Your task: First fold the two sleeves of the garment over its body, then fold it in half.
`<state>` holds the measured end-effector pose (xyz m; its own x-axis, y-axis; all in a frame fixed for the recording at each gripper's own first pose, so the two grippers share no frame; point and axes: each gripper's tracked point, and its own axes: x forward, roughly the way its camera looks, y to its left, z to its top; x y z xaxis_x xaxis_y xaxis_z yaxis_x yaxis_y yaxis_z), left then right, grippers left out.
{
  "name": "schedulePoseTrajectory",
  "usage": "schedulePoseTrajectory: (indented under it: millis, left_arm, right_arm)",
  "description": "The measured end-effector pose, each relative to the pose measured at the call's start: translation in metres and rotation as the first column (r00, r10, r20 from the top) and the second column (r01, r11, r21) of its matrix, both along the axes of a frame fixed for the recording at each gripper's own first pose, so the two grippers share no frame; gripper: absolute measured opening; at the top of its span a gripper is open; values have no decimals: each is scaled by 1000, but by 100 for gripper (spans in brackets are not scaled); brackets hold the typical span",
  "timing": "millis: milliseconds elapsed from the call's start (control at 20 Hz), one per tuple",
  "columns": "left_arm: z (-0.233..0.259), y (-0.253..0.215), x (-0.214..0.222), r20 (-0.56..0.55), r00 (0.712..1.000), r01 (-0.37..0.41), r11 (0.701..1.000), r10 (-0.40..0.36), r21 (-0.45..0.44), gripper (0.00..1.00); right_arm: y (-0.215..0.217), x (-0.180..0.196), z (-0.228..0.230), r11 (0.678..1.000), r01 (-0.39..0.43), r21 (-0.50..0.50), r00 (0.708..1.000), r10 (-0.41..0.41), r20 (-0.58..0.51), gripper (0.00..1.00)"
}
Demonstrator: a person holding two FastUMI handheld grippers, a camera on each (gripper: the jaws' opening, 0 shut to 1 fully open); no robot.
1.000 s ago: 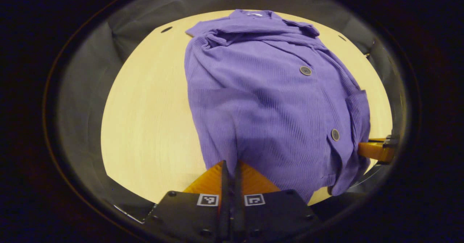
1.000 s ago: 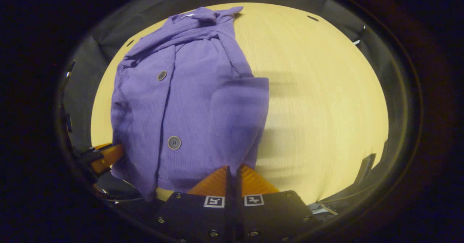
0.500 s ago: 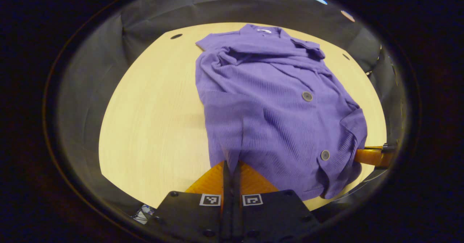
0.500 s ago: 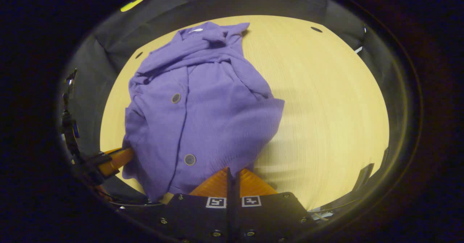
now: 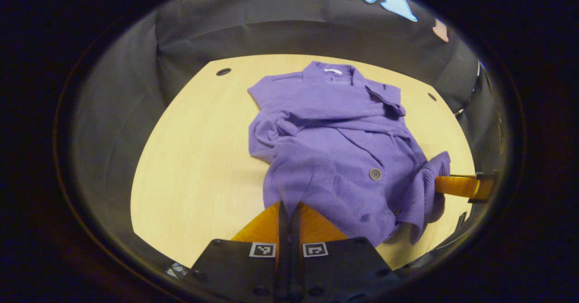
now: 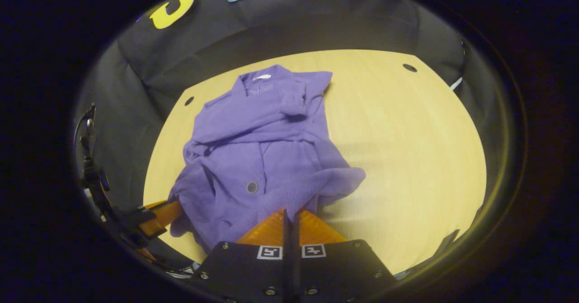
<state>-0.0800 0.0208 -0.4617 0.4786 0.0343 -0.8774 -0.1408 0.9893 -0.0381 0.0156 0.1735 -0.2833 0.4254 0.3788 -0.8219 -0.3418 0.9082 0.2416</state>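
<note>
Garment (image 5: pixel 334 158) lies on table (image 5: pixel 190 167) — hem apparently lifted nearest.

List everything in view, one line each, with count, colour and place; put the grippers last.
garment: one, purple, on the table, collar at the far side, near hem lifted and bunched.
buttons: one plainly seen, grey, on the garment's front.
table: one, light wood, under the garment, small dark holes near its far corners.
booth wall: black cloth, behind the table.
left gripper: one, shut on the garment's near hem.
right gripper: one, shut on the hem's other corner.
</note>
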Motion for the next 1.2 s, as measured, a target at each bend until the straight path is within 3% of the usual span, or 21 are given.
schedulePoseTrajectory:
  millis: [500, 950, 1200]
  left_arm:
    - [30, 14, 111, 117, 990, -74, 994, 83, -84, 7]
    - [50, 49, 217, 220, 963, -128, 984, 153, -121, 7]
    - [41, 62, 276, 246, 949, -164, 975, 198, -151, 7]
  right_arm:
    - [25, 90, 35, 998, 25, 55, 994, -31, 108, 1]
    - [49, 193, 73, 993, 64, 100, 968, -86, 236, 0]
    - [67, 241, 69, 992, 79, 102, 955, -105, 276, 1]
